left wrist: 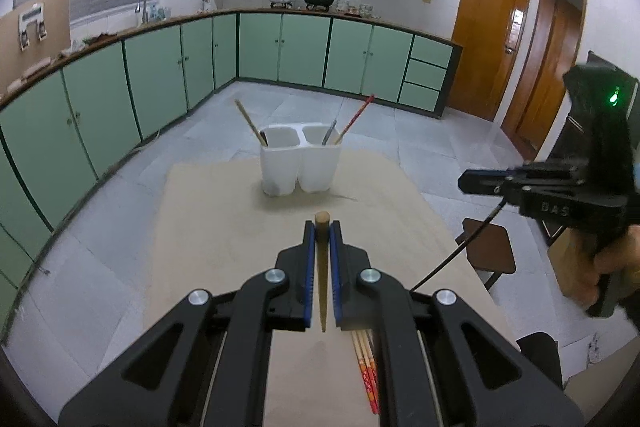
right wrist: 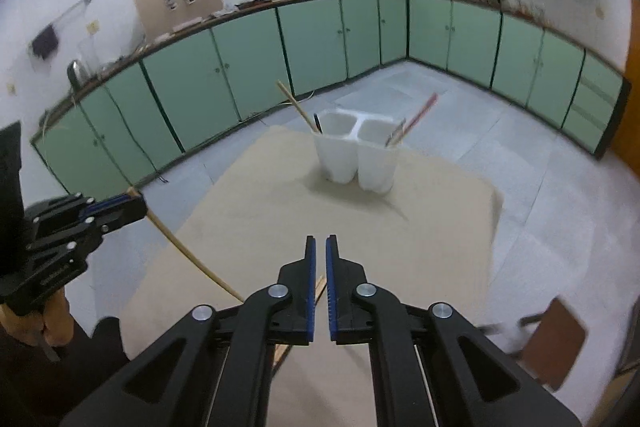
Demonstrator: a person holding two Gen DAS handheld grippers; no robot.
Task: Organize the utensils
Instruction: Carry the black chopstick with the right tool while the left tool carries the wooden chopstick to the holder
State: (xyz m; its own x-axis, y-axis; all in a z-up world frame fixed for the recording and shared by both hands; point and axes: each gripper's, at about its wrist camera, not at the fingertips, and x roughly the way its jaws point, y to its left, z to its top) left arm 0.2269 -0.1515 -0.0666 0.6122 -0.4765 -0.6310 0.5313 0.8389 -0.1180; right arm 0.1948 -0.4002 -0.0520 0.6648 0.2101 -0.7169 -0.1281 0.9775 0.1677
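My left gripper (left wrist: 322, 227) is shut on a wooden chopstick (left wrist: 322, 279), held above the tan table; the same stick shows in the right wrist view (right wrist: 188, 255), slanting down from the left gripper (right wrist: 136, 205). A white two-compartment holder (left wrist: 300, 163) stands at the table's far middle, with a wooden chopstick and a dark utensil in its left cup and a red-ended chopstick and a grey utensil in its right cup. It also shows in the right wrist view (right wrist: 358, 155). Red-patterned chopsticks (left wrist: 366, 371) lie on the table under the left gripper. My right gripper (right wrist: 320, 247) is nearly shut and empty.
The tan table (left wrist: 224, 227) stands on a grey tiled floor, with green cabinets behind and left. A brown stool (left wrist: 490, 247) stands to the table's right. The right gripper's body (left wrist: 560, 187) is at the right of the left wrist view.
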